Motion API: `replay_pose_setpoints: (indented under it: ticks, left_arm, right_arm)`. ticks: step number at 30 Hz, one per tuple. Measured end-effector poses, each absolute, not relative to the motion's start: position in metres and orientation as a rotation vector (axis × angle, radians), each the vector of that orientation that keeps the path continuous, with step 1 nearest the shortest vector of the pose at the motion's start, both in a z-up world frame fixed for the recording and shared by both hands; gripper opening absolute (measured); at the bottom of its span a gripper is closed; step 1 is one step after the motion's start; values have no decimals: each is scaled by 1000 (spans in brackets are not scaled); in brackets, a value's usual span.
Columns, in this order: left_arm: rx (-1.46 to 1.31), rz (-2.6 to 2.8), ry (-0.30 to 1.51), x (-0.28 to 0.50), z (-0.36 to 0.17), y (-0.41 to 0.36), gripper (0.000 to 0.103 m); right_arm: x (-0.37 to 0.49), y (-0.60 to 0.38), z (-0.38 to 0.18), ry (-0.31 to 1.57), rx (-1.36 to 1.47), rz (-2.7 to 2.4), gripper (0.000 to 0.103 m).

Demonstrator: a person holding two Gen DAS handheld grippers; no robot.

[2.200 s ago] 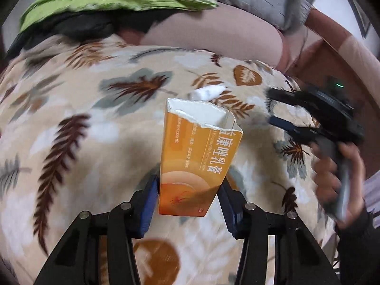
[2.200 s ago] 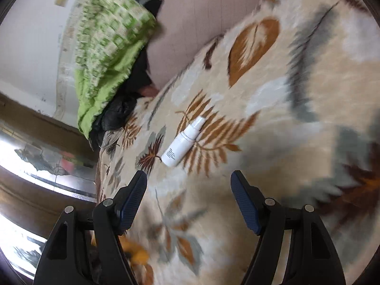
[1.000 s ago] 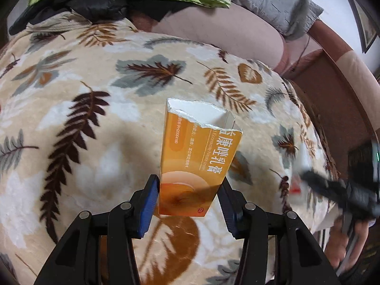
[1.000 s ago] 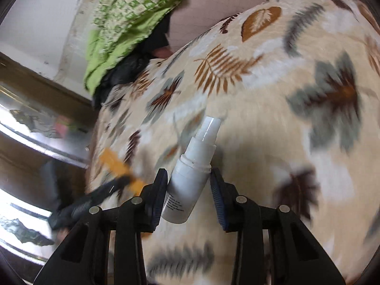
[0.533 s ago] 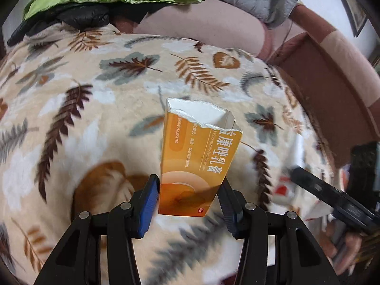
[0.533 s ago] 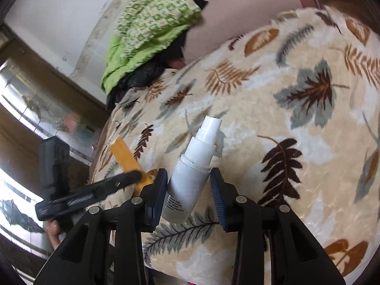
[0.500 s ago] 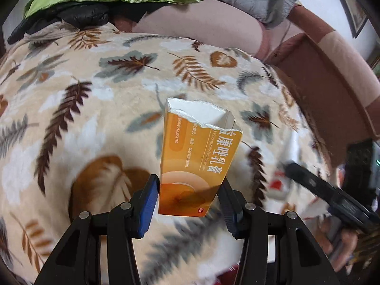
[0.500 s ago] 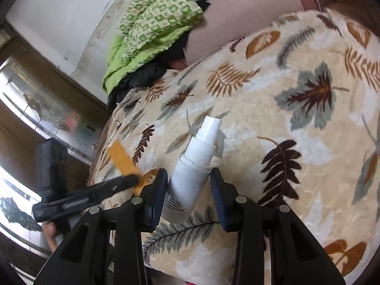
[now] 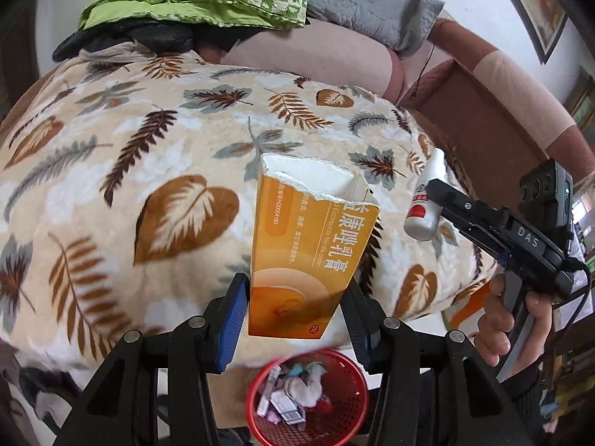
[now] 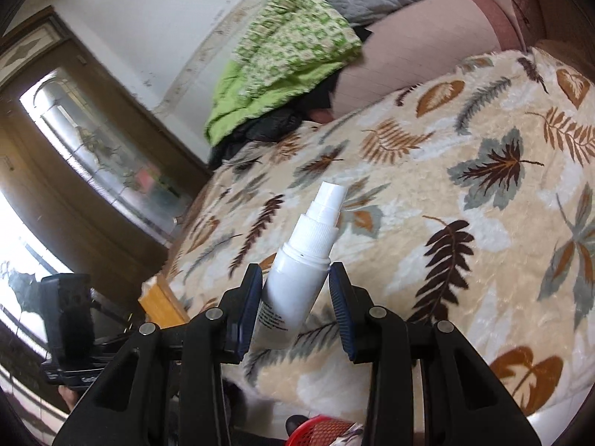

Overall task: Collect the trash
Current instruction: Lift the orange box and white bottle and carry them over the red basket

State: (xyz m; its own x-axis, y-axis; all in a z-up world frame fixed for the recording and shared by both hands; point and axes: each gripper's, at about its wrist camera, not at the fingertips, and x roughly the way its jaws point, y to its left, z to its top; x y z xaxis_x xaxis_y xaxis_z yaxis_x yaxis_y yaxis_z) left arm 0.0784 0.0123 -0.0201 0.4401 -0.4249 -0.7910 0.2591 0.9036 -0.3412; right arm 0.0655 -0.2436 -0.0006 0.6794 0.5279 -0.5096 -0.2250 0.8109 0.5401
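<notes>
Leaf-patterned blanket (image 9: pixel 148 171) covers sofa (image 9: pixel 483 119); red basket (image 9: pixel 346 383) below.

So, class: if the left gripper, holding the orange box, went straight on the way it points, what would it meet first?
Probably the leaf-print blanket beyond the orange box held by the left gripper; depth is unclear. The red basket sits lower, off that line.

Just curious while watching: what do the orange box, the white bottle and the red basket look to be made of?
Orange box: thin glossy printed cardboard; its torn top shows white fibre.
White bottle: smooth, opaque, probably plastic.
Red basket: open mesh, likely moulded plastic.
</notes>
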Motion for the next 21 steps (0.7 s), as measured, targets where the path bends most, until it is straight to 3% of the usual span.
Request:
replay_pose_setpoints:
  ticks: [21]
  left_arm:
    - [-250, -477, 1009, -10, -23, 17, 52]
  right_arm:
    - [-43, -224, -7, 679, 420, 502, 36]
